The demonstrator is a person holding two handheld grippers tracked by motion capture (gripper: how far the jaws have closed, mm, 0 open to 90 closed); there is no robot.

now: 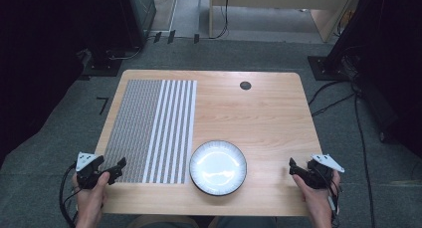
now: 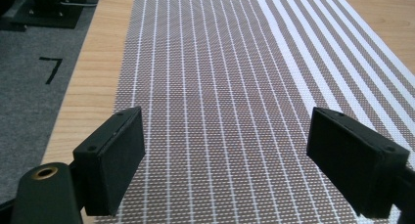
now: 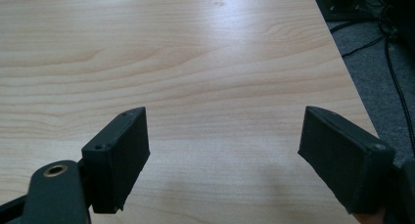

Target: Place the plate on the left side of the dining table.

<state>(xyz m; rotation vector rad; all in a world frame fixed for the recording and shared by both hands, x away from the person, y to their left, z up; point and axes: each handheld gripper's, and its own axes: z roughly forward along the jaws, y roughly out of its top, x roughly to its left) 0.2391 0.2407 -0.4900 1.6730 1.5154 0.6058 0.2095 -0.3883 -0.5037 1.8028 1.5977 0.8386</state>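
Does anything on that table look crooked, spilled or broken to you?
Nothing stands out. The striped placemat lies flat and square to the wooden table, and the white plate sits upright beside it, bare and whole. The left gripper and right gripper are open near the front corners, holding nothing.

Left gripper (image 1: 118,167) held low at the near left, jaws spread wide, nothing between them, right gripper (image 1: 294,169) held at the near right, jaws likewise apart, 2 forearms entering from below
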